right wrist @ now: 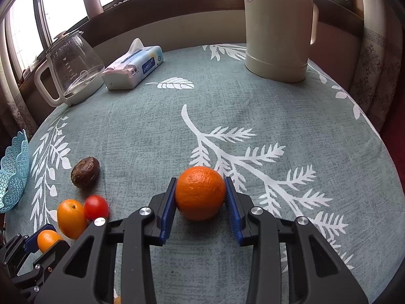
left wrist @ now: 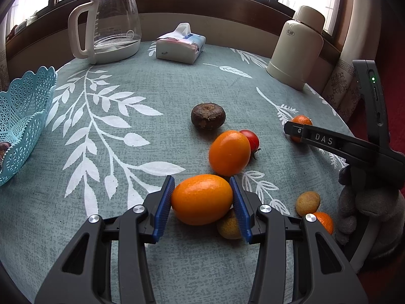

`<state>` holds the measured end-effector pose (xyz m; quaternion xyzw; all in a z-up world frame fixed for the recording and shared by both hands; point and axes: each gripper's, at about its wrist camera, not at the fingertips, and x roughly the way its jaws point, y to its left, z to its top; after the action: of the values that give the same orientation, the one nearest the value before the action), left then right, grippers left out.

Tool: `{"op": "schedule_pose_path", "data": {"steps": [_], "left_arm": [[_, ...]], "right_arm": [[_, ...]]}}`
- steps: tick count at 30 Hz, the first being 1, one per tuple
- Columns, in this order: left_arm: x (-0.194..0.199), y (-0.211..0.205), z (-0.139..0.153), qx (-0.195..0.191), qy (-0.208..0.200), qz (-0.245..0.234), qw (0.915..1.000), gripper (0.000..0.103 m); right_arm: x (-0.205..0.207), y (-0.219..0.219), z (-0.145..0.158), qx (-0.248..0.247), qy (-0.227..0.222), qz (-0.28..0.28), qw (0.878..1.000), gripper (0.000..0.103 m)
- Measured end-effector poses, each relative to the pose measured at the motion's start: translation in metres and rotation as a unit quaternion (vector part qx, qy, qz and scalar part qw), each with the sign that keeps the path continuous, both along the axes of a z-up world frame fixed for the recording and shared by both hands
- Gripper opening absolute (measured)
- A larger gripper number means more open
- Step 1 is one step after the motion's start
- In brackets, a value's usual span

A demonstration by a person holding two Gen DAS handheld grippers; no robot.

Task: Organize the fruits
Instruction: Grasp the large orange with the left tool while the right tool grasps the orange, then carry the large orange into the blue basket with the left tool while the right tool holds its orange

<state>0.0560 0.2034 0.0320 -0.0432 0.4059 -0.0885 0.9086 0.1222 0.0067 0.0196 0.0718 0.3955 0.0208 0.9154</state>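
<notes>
left gripper [left wrist: 202, 200] pinching a smooth kumquat [left wrist: 202, 198] low centre of its frame, pads on both sides, likely for lifting | right gripper [right wrist: 200, 197] pinching a round orange [right wrist: 200, 196] mid-frame on the tablecloth [right wrist: 253, 106] | blue basket [left wrist: 25, 116] waits at left edge, probably the destination | other fruit loose between them

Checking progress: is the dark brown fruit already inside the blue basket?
No, the dark brown fruit sits on the tablecloth, well apart from the blue basket.
</notes>
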Motion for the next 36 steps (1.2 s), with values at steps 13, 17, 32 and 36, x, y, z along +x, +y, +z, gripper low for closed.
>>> {"op": "schedule_pose_path", "data": {"steps": [13, 17, 32, 36], "left_arm": [[-0.006, 0.006, 0.005, 0.000, -0.015, 0.015, 0.9998, 0.046], [-0.009, 0.013, 0.010, 0.005, -0.025, 0.026, 0.9993, 0.047], [-0.015, 0.060, 0.040, 0.023, -0.074, 0.101, 0.9919, 0.047], [-0.016, 0.077, 0.045, 0.025, -0.082, 0.125, 0.9884, 0.047]], "right_arm": [[-0.010, 0.000, 0.004, 0.020, -0.012, -0.001, 1.000, 0.036], [-0.016, 0.004, 0.007, 0.025, -0.018, 0.005, 1.000, 0.036], [-0.031, 0.016, 0.011, 0.036, -0.024, 0.017, 0.999, 0.036], [-0.031, 0.016, 0.011, 0.037, -0.024, 0.017, 0.999, 0.036]]}}
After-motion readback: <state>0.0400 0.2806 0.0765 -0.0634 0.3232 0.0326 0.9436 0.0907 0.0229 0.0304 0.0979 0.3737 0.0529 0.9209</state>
